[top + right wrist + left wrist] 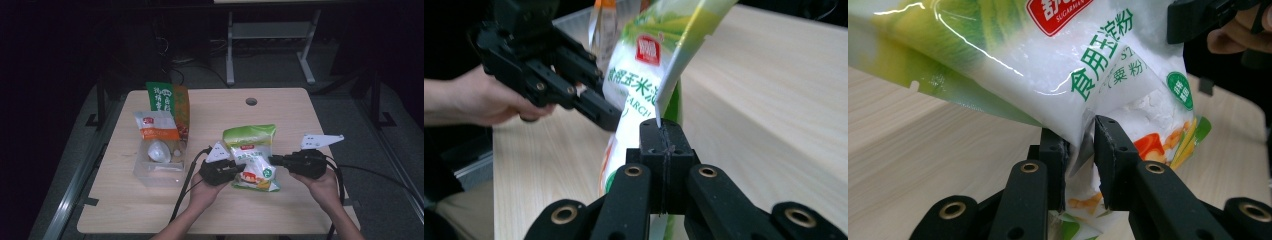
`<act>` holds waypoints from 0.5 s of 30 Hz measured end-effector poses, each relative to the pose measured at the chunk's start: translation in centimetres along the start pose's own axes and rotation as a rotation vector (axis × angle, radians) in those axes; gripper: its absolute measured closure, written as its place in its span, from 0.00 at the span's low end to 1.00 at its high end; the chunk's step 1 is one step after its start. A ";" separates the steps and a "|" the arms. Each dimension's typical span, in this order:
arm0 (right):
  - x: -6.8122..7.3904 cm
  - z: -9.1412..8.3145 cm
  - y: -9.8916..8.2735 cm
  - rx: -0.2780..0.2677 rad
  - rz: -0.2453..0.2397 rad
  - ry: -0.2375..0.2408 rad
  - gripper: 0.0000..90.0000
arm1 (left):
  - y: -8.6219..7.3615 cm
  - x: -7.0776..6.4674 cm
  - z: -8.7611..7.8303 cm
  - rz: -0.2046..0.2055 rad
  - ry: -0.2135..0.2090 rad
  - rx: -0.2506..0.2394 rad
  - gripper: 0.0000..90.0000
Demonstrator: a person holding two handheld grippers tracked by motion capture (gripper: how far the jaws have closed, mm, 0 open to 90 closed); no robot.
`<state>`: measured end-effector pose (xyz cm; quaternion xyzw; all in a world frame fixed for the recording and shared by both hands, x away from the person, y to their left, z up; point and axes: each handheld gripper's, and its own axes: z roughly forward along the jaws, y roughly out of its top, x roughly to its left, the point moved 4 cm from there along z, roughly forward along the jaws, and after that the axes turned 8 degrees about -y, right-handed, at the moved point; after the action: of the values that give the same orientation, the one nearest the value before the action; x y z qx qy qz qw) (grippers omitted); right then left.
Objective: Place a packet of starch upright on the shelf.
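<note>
Gripping one starch bag (1058, 70) labelled "食用玉米淀粉", left tongs (1080, 145) and right tongs (663, 142) pinch opposite edges.

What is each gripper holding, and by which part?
Both hold the starch bag: the right gripper pinches its side edge, the left gripper a fold of its face.

three food bags (252, 155), one clear bin (160, 172), two tongs (239, 169)
</note>
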<state>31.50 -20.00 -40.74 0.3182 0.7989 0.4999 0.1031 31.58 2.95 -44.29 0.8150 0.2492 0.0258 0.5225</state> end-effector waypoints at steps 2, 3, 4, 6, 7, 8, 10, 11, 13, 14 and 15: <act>0.2 0.6 -0.2 0.025 -0.012 0.005 0.99 | -0.4 0.0 -0.2 0.015 0.013 0.007 0.84; 0.4 0.8 -0.3 0.039 -0.019 0.003 0.99 | -0.5 0.0 -0.3 0.025 0.018 0.011 0.85; 0.4 1.0 -0.5 0.045 -0.032 0.001 0.99 | -0.6 0.0 -0.3 0.034 0.021 0.017 0.85; 0.5 1.3 -0.9 0.065 -0.024 0.005 0.98 | -0.8 -0.1 -0.4 0.057 0.030 0.029 0.85; 0.5 1.4 -1.1 0.082 -0.022 0.008 0.98 | -0.9 -0.2 -0.5 0.067 0.033 0.033 0.85; 0.4 1.5 -1.4 0.093 -0.021 0.005 0.97 | -1.0 -0.3 -0.5 0.077 0.036 0.036 0.85; 0.4 1.8 -1.9 0.115 -0.010 0.010 0.97 | -1.2 -0.5 -0.4 0.091 0.043 0.038 0.86; 0.4 1.8 -2.1 0.120 -0.007 0.013 0.97 | -1.2 -0.6 -0.4 0.096 0.044 0.039 0.86; 0.2 2.0 -2.4 0.120 0.013 0.020 0.96 | -1.3 -0.8 -0.4 0.104 0.046 0.037 0.86; 0.1 2.0 -2.5 0.123 0.020 0.027 0.96 | -1.3 -0.8 -0.5 0.111 0.045 0.039 0.87; 0.0 2.0 -2.5 0.124 0.023 0.026 0.96 | -1.3 -0.9 -0.5 0.112 0.046 0.037 0.87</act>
<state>31.41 -19.26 -43.88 0.3267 0.8258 0.4548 0.0672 30.15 3.38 -45.04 0.8363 0.2154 0.0693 0.4993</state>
